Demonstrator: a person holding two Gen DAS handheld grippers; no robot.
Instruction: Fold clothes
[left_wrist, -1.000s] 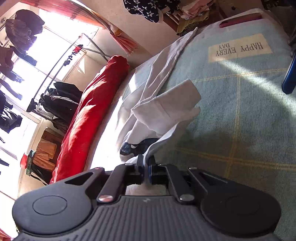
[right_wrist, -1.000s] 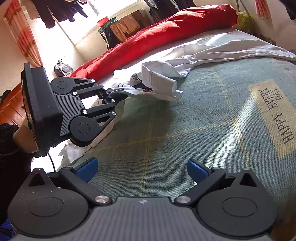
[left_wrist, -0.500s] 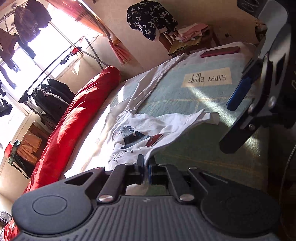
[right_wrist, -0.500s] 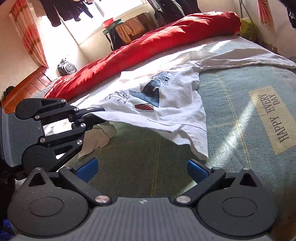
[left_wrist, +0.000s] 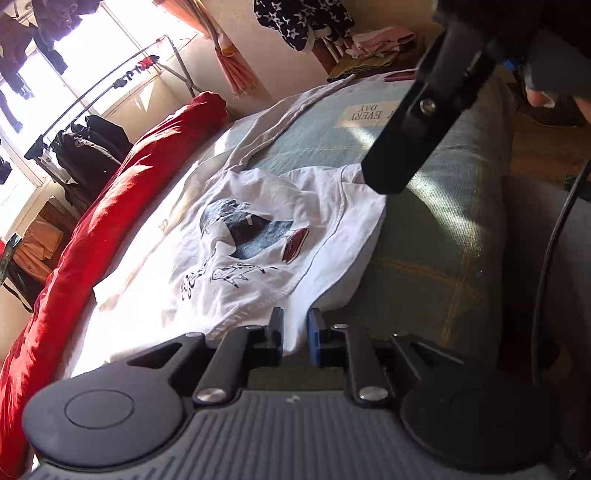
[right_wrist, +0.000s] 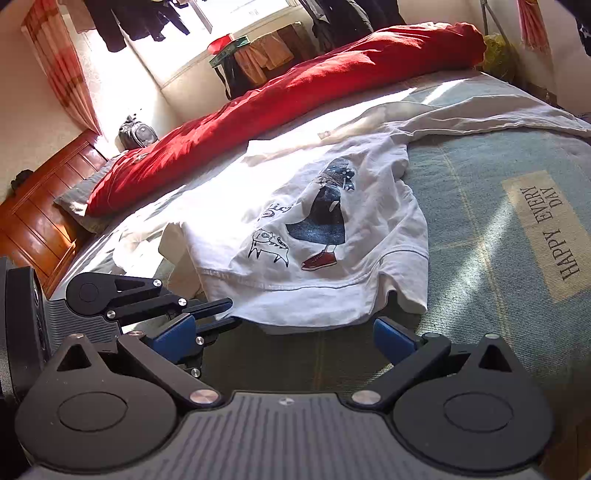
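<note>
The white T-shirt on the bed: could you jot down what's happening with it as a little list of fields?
garment: white T-shirt, spread print side up
print: figure in a dark blue dress with red shoes
surface: green checked bed cover
left tongs: jaws opening, the shirt's hem between them
right tongs: open, empty, just short of the near hem
beside the shirt: a pale garment lying further up the bed
behind: long red bolster
folding: not yet begun, shirt lies flat
</note>
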